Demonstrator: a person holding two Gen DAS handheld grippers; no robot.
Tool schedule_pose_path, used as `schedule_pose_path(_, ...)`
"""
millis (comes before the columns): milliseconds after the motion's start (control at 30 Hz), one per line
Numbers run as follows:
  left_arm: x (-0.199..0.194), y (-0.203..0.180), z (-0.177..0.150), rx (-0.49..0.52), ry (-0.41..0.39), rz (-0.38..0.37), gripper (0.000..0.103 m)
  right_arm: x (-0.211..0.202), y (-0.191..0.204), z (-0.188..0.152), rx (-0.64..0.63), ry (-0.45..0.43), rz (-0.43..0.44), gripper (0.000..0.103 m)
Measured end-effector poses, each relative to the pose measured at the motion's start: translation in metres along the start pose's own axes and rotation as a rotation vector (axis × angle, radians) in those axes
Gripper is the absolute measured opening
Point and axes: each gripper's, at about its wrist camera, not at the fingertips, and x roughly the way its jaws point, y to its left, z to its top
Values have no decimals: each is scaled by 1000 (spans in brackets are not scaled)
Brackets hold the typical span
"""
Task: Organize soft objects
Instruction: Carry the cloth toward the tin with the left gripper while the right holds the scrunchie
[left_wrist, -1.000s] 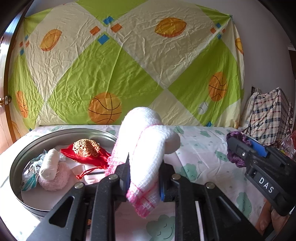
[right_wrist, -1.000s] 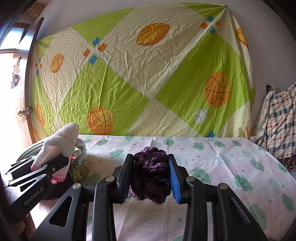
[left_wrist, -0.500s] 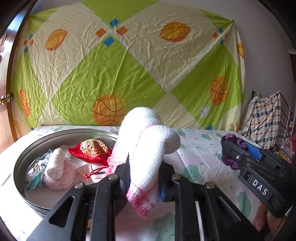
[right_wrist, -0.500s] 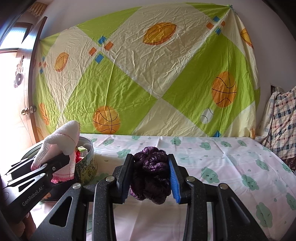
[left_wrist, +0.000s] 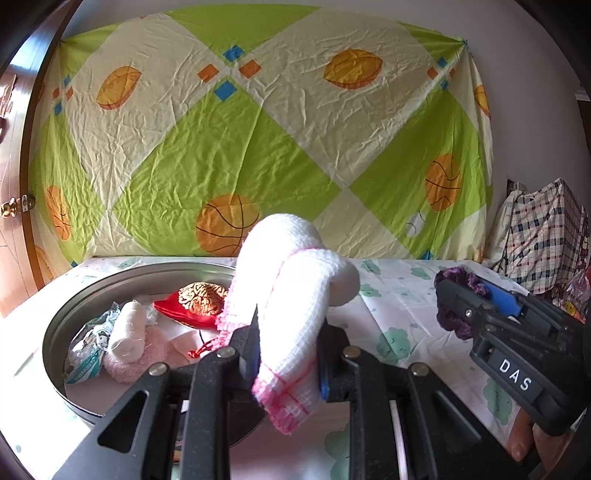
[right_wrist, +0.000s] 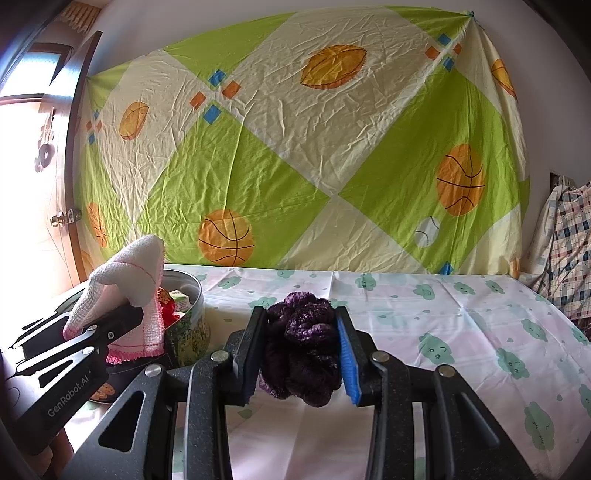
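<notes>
since a sec ago: pretty much nothing, both hands parked, the views only drift a touch
left claw (left_wrist: 286, 345): pinching the white towel (left_wrist: 295, 295), held up just right of the tin (left_wrist: 59, 332)
right claw (right_wrist: 301, 354): clamped on the purple scrunchie (right_wrist: 301, 350), above the table (right_wrist: 461, 332)
doing it well: I'd carry the towel over the rim first, then let go low
tin contents: red pouch (left_wrist: 181, 314), bandage roll (left_wrist: 127, 332), pink puff (left_wrist: 147, 360), a wrapper
</notes>
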Motion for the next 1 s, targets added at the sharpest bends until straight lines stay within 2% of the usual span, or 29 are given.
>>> schedule_pose_path(1000, -8, 33, -1, -25, -13, 64, 20, 5, 34, -2, -7, 0, 74, 39)
